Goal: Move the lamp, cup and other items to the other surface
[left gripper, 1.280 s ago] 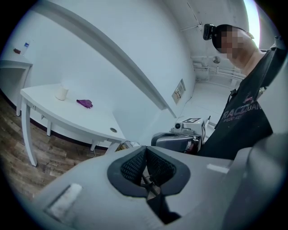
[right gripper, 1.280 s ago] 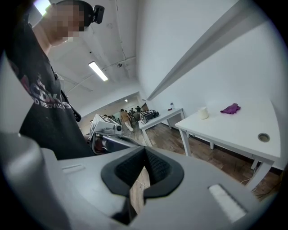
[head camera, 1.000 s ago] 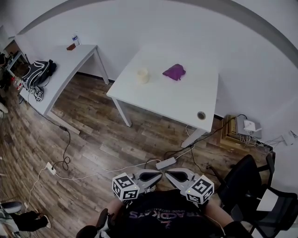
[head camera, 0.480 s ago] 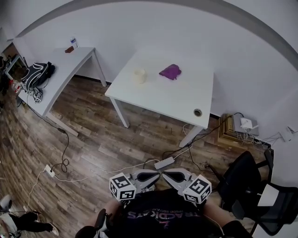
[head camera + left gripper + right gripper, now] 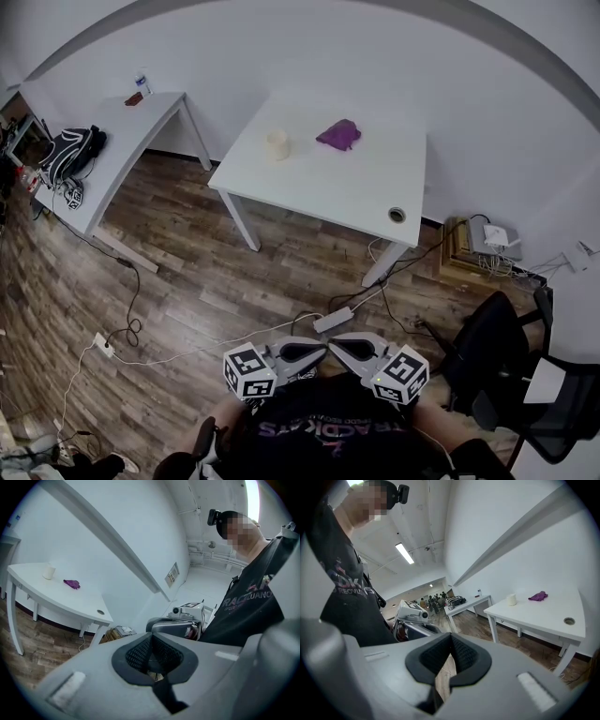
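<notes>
Cup [image 5: 277,143] stood near a purple cloth [image 5: 338,134] on the white surface [image 5: 366,192], above the wooden floor [image 5: 197,281]. A second surface [image 5: 117,150] at left carried small things too tiny to identify. The left gripper [image 5: 302,354] and right gripper [image 5: 354,348] had their jaws closed on nothing.

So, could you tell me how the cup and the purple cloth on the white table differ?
The cup is pale cream, while the purple cloth is vivid purple. The cup stands upright with a rigid round form; the purple cloth lies crumpled and low. Both rest apart on the same white table.
</notes>
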A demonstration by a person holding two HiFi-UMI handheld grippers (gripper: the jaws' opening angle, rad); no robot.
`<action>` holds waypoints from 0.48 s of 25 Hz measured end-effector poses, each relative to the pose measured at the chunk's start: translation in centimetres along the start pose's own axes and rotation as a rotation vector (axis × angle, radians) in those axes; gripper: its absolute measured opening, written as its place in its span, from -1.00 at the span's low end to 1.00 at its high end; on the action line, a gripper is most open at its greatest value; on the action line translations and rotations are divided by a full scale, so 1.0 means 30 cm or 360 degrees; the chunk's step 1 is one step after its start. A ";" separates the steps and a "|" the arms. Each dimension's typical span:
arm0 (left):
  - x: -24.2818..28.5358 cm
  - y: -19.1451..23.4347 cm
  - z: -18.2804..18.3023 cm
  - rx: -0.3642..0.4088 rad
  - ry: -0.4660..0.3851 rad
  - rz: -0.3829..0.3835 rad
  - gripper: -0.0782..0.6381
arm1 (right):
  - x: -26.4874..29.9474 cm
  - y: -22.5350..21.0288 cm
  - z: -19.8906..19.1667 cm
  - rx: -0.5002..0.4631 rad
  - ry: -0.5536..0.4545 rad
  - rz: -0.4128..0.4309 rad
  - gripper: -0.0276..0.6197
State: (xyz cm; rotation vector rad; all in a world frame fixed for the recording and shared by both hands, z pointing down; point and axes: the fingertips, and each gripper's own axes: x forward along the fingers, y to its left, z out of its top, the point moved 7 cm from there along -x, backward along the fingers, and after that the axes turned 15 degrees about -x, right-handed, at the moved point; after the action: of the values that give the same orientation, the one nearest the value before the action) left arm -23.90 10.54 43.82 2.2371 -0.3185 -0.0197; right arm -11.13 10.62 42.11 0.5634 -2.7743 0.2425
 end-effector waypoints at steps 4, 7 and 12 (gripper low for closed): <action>-0.014 0.001 -0.007 0.0005 0.0000 0.0025 -0.79 | 0.010 0.012 -0.003 -0.0014 0.0006 0.0019 -0.90; -0.023 0.004 -0.005 -0.0005 -0.0007 0.0035 -0.79 | 0.017 0.014 0.000 -0.0014 0.0005 0.0024 -0.90; -0.034 0.012 -0.005 -0.0008 -0.0012 0.0047 -0.79 | 0.026 0.013 0.000 -0.0018 0.0007 0.0027 -0.90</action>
State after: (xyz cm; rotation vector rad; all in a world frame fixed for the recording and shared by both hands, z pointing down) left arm -24.93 10.67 44.09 2.2272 -0.3550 -0.0133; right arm -11.98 10.71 42.33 0.5360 -2.7753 0.2314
